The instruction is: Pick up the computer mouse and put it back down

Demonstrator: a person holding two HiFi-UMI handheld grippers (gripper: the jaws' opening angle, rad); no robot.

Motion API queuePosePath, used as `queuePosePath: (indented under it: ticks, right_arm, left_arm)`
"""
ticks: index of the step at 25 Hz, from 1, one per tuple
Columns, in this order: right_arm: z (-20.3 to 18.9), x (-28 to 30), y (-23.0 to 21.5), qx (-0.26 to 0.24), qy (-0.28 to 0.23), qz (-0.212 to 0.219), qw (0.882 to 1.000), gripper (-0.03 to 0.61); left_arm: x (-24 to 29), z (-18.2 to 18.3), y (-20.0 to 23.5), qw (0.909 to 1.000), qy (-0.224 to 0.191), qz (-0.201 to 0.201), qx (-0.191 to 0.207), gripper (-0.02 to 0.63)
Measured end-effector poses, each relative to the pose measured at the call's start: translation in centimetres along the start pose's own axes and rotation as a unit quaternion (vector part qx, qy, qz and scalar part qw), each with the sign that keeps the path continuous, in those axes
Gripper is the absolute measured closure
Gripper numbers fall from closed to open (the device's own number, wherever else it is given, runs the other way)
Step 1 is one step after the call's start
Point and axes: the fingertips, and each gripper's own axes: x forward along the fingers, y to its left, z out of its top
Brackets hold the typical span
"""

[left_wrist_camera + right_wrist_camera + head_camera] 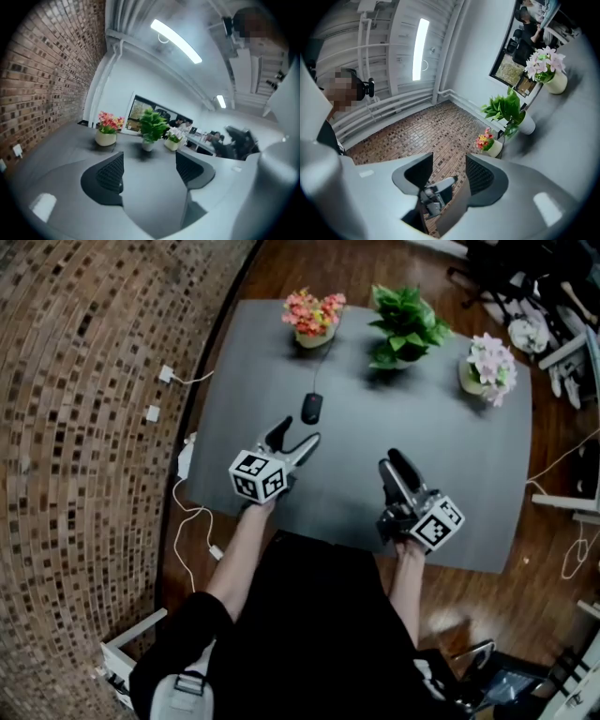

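Left claw (298, 433), right claw (395, 458) spread, empty; pink flowers (314, 311), foliage (405, 321), pale flowers (494, 362) each potted.

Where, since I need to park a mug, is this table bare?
Widest bare patch: the table's right side, from the white-flowered pot to the near edge, past the right gripper. Also the middle, between mouse and green plant. Crowded: the far edge, where the red-flowered pot also stands, and around the left gripper.
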Motion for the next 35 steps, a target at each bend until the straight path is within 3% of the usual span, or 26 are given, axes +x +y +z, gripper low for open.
queuePosePath:
  ticks: [5,8,12,16,18,20,22,24,25,27,28,29,31,33,35]
  right_arm:
    - [-0.5,0.8,0.3,-0.008,0.017,-0.031,0.999,0.387]
    - [-0.3,1.5,1.0,-0.021,0.029,-0.048,0.998,0.387]
    - [-0.7,2.2,1.8,-0.037,0.047,-0.064,0.996,0.387]
    - [-0.7,2.3,2.1,-0.04,0.049,-0.075,0.995,0.387]
    - [-0.7,2.2,2.0,-0.042,0.047,-0.08,0.995,0.387]
    - [-0.5,2.2,1.9,-0.044,0.043,-0.081,0.995,0.387]
    - [-0.4,2.6,2.0,-0.047,0.04,-0.075,0.995,0.387]
    - [-0.4,3.1,2.3,-0.049,0.039,-0.066,0.996,0.387]
    - [-0.4,3.5,2.5,-0.048,0.037,-0.061,0.996,0.387]
    - [-0.3,4.3,2.8,-0.045,0.037,-0.049,0.997,0.387]
    - [-0.3,4.6,2.8,-0.044,0.037,-0.044,0.997,0.387]
    - [-0.3,4.9,2.8,-0.043,0.037,-0.04,0.998,0.388]
    - [-0.4,5.3,2.8,-0.04,0.038,-0.032,0.998,0.388]
    - [-0.4,5.7,2.8,-0.039,0.037,-0.023,0.998,0.388]
    - [-0.3,6.1,3.0,-0.041,0.035,-0.013,0.998,0.387]
  left_arm:
    - [7.2,-4.6,7.6,0.9897,0.084,0.097,0.063,0.241]
    - [11.4,-9.0,11.2,0.9742,0.152,0.139,0.092,0.241]
    - [14.8,-14.4,13.9,0.9552,0.234,0.157,0.09,0.241]
    - [15.5,-14.6,14.7,0.9576,0.22,0.177,0.06,0.242]
    - [15.2,-14.3,15.1,0.9569,0.218,0.187,0.046,0.305]
    - [14.6,-14.3,15.5,0.9565,0.229,0.179,0.013,0.33]
    - [13.9,-14.1,15.0,0.9599,0.23,0.143,-0.073,0.331]
    - [13.4,-11.7,12.0,0.9614,0.177,0.048,-0.205,0.331]
    - [12.9,-9.4,10.3,0.9559,0.132,-0.007,-0.262,0.331]
    - [11.1,-3.6,7.6,0.9329,0.029,-0.108,-0.342,0.331]
    - [9.7,-0.6,6.4,0.914,-0.019,-0.157,-0.373,0.331]
    - [7.9,2.4,5.1,0.8903,-0.063,-0.205,-0.402,0.331]
    - [3.8,8.0,2.5,0.8344,-0.135,-0.293,-0.447,0.331]
    - [-0.2,12.5,0.2,0.7804,-0.185,-0.362,-0.475,0.331]
    - [-3.5,15.2,-1.4,0.7437,-0.214,-0.407,-0.486,0.331]
